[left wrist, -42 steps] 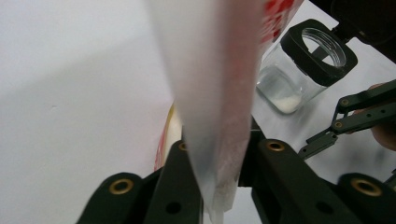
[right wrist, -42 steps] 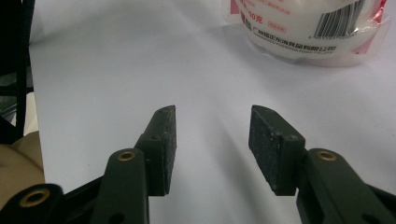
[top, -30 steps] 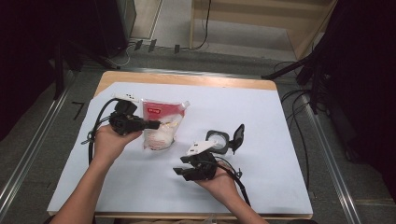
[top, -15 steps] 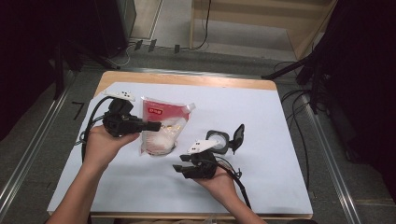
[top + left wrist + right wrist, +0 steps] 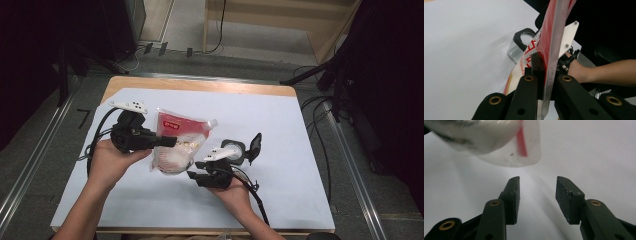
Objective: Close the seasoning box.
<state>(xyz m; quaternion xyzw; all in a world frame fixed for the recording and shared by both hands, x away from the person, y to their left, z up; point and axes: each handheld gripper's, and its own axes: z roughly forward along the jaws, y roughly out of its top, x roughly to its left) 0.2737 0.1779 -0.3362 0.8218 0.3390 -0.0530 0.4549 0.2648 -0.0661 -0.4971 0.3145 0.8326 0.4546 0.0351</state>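
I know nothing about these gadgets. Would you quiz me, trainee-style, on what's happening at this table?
1. True or false: the left tool is clamped on the red-and-clear plastic pouch of white grains.
2. What stands between the right tool's jaws? A) the pouch B) nothing C) a cable
3. Fill in: the small clear plastic container with a black hinged lid has its lid ____.

Key:
1. True: in the left gripper view the jaws pinch the pouch's edge.
2. B: the jaws stand apart, with the pouch's bottom hanging beyond them.
3. Open: the lid stands up beside the container on the white table cover.
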